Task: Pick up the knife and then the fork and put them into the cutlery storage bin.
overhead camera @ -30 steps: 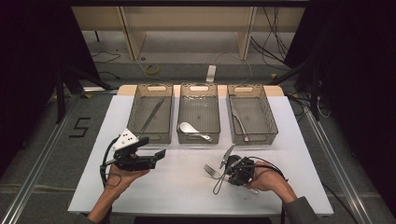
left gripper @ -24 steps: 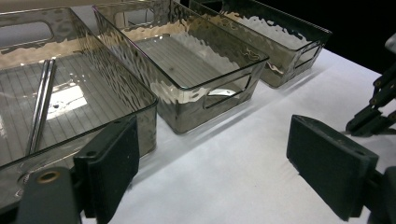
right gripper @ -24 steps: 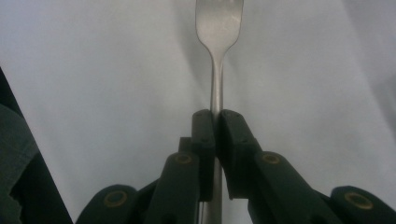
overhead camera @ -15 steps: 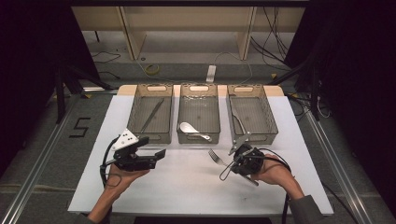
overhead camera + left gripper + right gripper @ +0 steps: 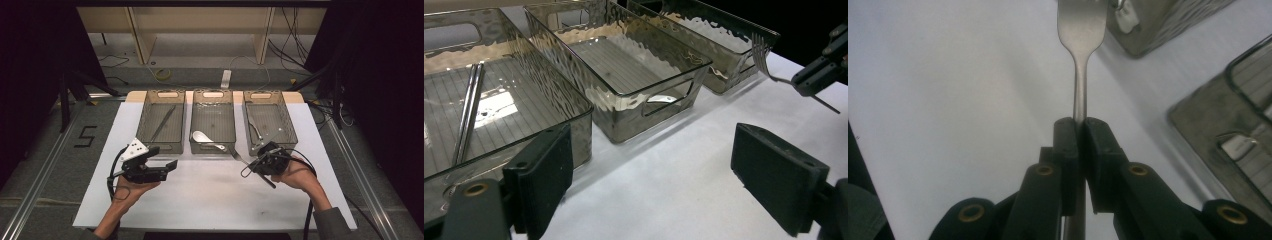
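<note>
My right gripper is shut on the handle of a metal fork, just in front of the right bin. The fork's tines point toward the gap between the middle bin and the right bin. In the right gripper view the fork rises straight out of the closed jaws of the right gripper above the white table. My left gripper is open and holds nothing, in front of the left bin. In the left gripper view, white table shows between the wide-apart jaws of the left gripper, and the fork is at the far right.
Three clear bins stand in a row at the back of the white table. Metal chopsticks lie in the left bin, a white spoon in the middle one and a metal utensil in the right one. Dark floor surrounds the table.
My right gripper has moved away from the person toward the bins, carrying the fork with it and turning it. The left gripper has stayed where it was.
</note>
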`<state>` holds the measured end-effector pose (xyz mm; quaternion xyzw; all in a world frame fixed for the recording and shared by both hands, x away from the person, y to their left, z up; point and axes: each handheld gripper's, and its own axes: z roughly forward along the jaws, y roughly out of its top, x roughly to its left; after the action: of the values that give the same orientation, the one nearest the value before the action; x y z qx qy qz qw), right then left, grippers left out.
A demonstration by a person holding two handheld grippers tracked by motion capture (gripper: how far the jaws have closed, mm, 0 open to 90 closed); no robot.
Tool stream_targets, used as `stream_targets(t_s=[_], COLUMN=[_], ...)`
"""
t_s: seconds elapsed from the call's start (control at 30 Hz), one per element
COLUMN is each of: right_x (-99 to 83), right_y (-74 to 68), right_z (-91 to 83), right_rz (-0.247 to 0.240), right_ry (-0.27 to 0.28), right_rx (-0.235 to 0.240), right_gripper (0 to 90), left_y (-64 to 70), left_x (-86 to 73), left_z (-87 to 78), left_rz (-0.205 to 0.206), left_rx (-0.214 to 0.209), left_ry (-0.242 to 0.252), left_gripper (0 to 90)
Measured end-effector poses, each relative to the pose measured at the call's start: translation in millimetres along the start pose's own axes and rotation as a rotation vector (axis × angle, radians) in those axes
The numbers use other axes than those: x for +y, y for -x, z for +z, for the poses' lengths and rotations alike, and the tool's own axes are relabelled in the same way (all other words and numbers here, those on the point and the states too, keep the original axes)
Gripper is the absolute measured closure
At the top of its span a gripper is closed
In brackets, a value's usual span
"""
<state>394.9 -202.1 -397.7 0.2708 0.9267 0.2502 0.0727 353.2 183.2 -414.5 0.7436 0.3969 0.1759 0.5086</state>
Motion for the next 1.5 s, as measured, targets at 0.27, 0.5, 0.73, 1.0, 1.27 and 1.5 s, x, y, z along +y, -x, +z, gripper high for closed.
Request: stream_targets(t_s=[0.27, 0.5, 0.73, 1.0, 1.27, 1.5], right_x=[2.6, 4.7, 7.3, 10.9, 12.6, 19.0], right_y=[7.7, 13.9, 18.7, 26.2, 39.8, 56.2], right_z=[-11.2, -13.4, -18.0, -25.0, -30.9, -38.1], right_rz=[0.036, 0.070, 0.087, 0.101, 0.130, 0.162], right_ry=[0.110, 0.156, 0.190, 0.217, 0.237, 0.253], right_rx=[-0.065, -0.081, -0.102, -0.134, -0.161, -0.183], right_gripper=[85.0, 85.0, 85.0, 85.0, 85.0, 85.0], left_y=[0.2, -0.2, -0.3, -0.1, -0.5, -0.5], left_x=[-0.2, -0.1, -0.2, 0.1, -0.1, 0.0], left_z=[0.5, 0.2, 0.5, 0.1, -0.3, -0.5], left_rz=[-0.001, -0.002, -0.001, -0.010, -0.009, -0.009], left_rx=[0.000, 0.000, 0.001, -0.007, -0.005, -0.005], left_ry=[-0.002, 0.000, -0.002, 0.001, 0.000, 0.002], left_gripper=[16.9, 16.9, 16.9, 16.8, 16.8, 16.8])
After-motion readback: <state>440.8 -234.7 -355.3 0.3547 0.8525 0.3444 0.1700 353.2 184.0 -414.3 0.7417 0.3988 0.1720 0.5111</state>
